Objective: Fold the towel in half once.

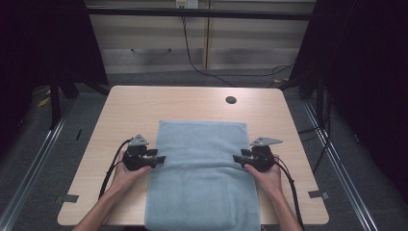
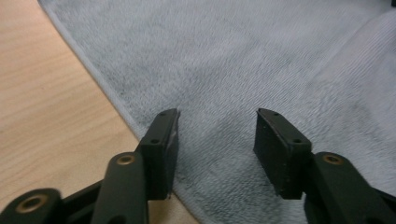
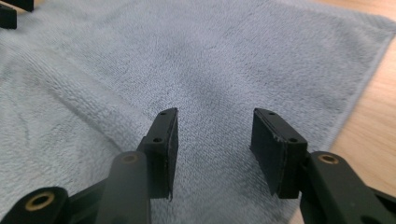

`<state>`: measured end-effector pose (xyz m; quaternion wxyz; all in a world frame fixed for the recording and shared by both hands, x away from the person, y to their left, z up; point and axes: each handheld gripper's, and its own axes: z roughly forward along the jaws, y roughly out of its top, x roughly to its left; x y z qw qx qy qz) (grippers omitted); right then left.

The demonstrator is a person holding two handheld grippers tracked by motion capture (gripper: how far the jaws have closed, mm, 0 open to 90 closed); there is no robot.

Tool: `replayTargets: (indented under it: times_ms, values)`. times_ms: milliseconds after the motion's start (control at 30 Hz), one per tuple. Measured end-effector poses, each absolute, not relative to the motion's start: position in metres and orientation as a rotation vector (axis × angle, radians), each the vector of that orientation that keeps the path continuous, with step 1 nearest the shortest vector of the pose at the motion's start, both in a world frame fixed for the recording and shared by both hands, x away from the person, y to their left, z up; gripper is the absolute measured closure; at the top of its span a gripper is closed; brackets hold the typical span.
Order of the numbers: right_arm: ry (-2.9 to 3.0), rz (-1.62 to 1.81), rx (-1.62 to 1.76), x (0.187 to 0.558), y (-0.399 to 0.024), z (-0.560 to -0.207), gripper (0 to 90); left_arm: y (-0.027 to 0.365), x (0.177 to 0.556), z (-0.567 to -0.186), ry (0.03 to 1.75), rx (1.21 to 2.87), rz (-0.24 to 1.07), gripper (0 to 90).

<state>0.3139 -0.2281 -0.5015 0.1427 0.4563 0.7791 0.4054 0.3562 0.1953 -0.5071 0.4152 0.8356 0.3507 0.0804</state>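
Observation:
A light blue towel [image 1: 202,168] lies flat on the wooden table [image 1: 144,103], its near end hanging over the front edge, with a fold ridge across its middle. My left gripper [image 1: 161,156] sits at the towel's left edge, pointing inward. Its jaws stand open over the towel [image 2: 243,60], nothing pinched between them. My right gripper [image 1: 236,159] sits at the right edge, facing the left one. Its jaws are also open above the towel [image 3: 196,56], with only flat cloth under the gap. In the right gripper view the left gripper's tips [image 3: 11,11] show at top left.
A round cable hole [image 1: 231,100] is in the table's far right part. Bare wood [image 2: 42,102] lies beside the towel's edges. Dark curtains and metal floor rails flank the table; cabinets and cables stand behind it.

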Motion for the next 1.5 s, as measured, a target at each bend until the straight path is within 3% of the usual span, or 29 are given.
replayTargets:
  times_ms: [133, 233, 767, 1067, 1300, 1500]
  values:
    - [2.304, 1.094, 1.296, 0.311, -0.221, -0.506, 51.2, 0.194, 0.351, -0.507, 0.867, 2.115, 0.224, 51.3]
    - [2.337, 1.088, 1.292, 0.303, -0.22, -0.504, 50.4, 0.192, 0.345, -0.508, 0.833, 2.126, 0.252, 46.8]
    - [2.41, 1.096, 1.208, 0.245, -0.217, -0.502, 50.5, 0.2, 0.31, -0.506, 0.747, 2.159, 0.181, 46.8]
    - [2.447, 1.13, 1.183, 0.203, -0.212, -0.501, 50.5, 0.205, 0.272, -0.502, 0.698, 2.203, 0.155, 46.9]
    - [2.523, 1.136, 1.134, 0.173, -0.198, -0.497, 50.3, 0.222, 0.234, -0.498, 0.658, 2.224, 0.052, 48.0]
    - [2.463, 1.186, 1.137, 0.193, -0.207, -0.485, 47.8, 0.229, 0.25, -0.493, 0.709, 2.184, 0.045, 51.6]
